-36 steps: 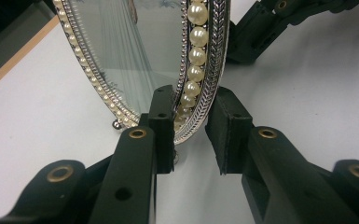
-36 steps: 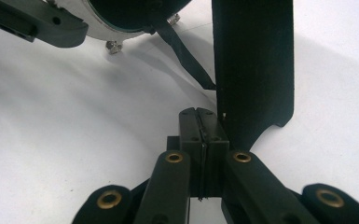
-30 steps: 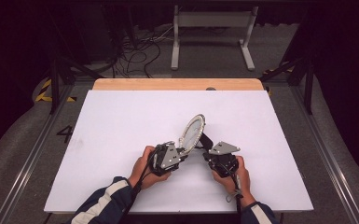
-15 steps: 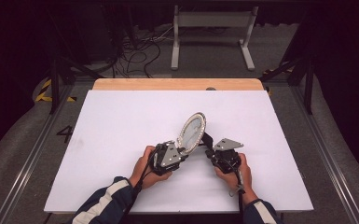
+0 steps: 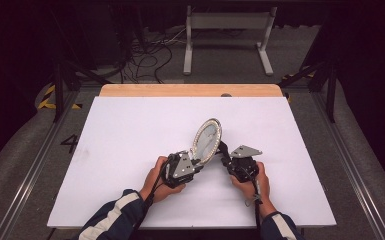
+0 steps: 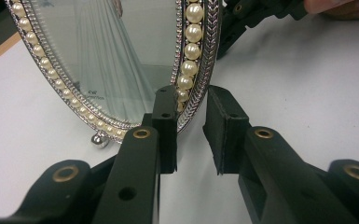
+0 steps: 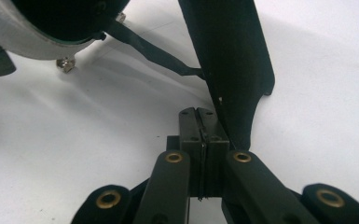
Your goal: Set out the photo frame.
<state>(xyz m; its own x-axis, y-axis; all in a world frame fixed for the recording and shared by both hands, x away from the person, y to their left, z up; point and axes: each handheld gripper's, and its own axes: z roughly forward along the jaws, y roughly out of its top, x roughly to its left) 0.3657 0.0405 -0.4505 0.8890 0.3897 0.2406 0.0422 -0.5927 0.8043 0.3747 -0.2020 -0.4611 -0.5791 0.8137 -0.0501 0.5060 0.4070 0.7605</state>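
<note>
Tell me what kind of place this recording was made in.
Probably a lab or recording studio: a white table framed by floor rails, loose cables on grey carpet, dark surroundings, and yellow-black hazard tape.

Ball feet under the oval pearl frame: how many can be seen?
2 at most. One ball foot sits under the pearl frame in the left gripper view; the right gripper view shows two studs behind. Others may be hidden.

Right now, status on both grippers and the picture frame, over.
Left gripper open, jaws just closing, pearl rim at their tips, unpinched. Right gripper shut beside the back stand. Picture frame upright on table. Nothing in the way.
</note>
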